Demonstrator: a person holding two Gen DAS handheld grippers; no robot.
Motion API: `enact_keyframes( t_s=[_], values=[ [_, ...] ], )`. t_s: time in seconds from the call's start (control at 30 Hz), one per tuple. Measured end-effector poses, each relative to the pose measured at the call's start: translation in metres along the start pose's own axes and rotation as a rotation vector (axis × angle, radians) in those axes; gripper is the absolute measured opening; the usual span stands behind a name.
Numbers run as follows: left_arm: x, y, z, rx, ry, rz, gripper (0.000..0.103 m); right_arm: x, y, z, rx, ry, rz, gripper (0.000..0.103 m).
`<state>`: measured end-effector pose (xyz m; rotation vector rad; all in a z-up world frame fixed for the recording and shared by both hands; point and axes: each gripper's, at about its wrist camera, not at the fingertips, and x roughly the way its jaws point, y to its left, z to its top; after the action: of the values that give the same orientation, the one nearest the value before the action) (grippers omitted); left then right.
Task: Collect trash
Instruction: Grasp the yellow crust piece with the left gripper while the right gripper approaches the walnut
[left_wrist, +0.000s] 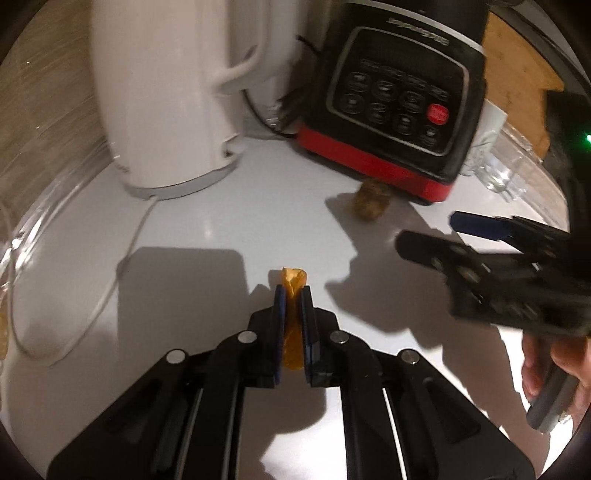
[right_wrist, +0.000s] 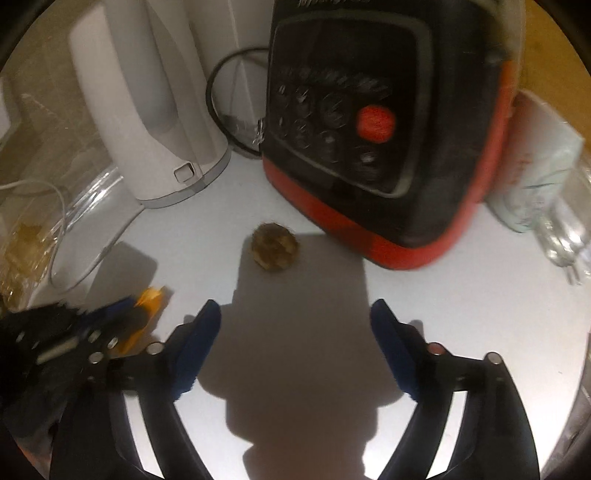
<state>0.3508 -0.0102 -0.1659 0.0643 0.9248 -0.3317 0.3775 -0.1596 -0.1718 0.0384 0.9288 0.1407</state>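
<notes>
The left gripper (left_wrist: 291, 295) pinches an orange scrap (left_wrist: 293, 282) at lower centre, while the right gripper (right_wrist: 295, 314) stands wide with nothing between its jaws — a brown crumpled ball (right_wrist: 275, 246) lies mid-frame ahead, just beside the black-and-red appliance (right_wrist: 388, 129).

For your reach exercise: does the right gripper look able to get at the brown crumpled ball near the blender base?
Probably yes: the right gripper is open, facing the brown crumpled ball, with bare counter between.

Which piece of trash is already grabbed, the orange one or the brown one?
The orange wrapper: it is pinched between the left gripper pads. The brown crumpled ball lies loose on the counter by the black and red appliance, ahead of the open right gripper.
</notes>
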Motion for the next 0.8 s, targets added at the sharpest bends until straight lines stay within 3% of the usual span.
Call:
enact_keyframes(
  t_s=[0.13, 0.37, 0.57, 0.6, 0.63, 0.8],
  values=[
    [-0.002, 0.011, -0.002, -0.015, 0.006, 0.019, 0.008, 0.024, 0.013, 0.012, -0.028, 0.034, -0.027, 0.070],
    [0.002, 0.019, -0.006, -0.035, 0.010, 0.018, 0.008, 0.042, 0.022, 0.020, -0.053, 0.054, -0.086, 0.066],
    [0.003, 0.017, -0.005, -0.026, 0.008, 0.027, 0.008, 0.044, 0.024, 0.024, -0.053, 0.052, -0.088, 0.049],
    [0.003, 0.017, -0.005, -0.026, 0.008, 0.028, 0.008, 0.045, 0.023, 0.025, -0.052, 0.051, -0.089, 0.044],
    [0.003, 0.016, -0.006, -0.026, 0.007, 0.029, 0.008, 0.044, 0.022, 0.025, -0.052, 0.050, -0.086, 0.031],
    [0.002, 0.015, -0.008, -0.024, 0.004, 0.035, 0.008, 0.041, 0.021, 0.024, -0.051, 0.041, -0.091, 0.029]
  ],
)
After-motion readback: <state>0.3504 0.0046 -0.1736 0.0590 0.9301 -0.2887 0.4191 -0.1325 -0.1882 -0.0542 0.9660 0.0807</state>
